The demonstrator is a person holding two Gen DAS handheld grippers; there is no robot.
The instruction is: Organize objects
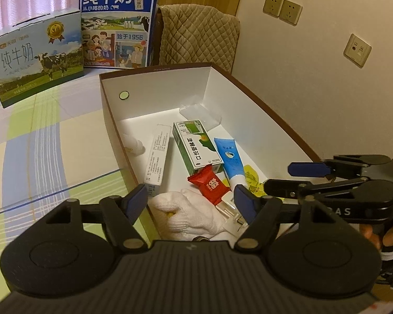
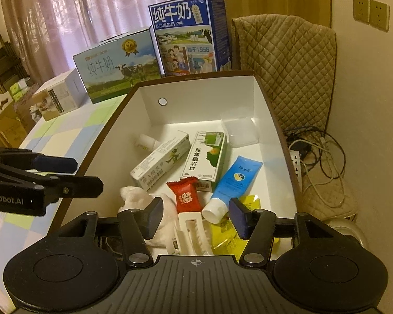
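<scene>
From the left wrist camera, the left gripper (image 1: 191, 202) hangs over the near end of a white-lined box (image 1: 154, 96) with a brown rim, its blue-padded jaws spread wide and grasping nothing. Between and just beyond the pads lies a white glove (image 1: 186, 209), with a red snack packet (image 1: 209, 185) resting against it. Farther in are a green and white medicine box (image 1: 196, 146), a long white carton (image 1: 157, 157) beside it, and a blue tube (image 1: 229, 159) lying over a yellow sachet (image 1: 251, 176). The right gripper (image 1: 288, 176) reaches in from the right above the box rim, its jaws apart and empty. Two milk cartons stand on the checked tablecloth (image 1: 52, 141) behind the box. From the right wrist camera, the right gripper (image 2: 195, 217) is likewise released, its pads spread over the glove (image 2: 144, 198), the red packet (image 2: 184, 195), a white plastic clip (image 2: 194, 235) and the tube's white cap. A clear plastic container (image 2: 239, 129) sits at the far right corner of the box (image 2: 201, 91). The left gripper (image 2: 87, 174) shows at the left edge, jaws parted.
</scene>
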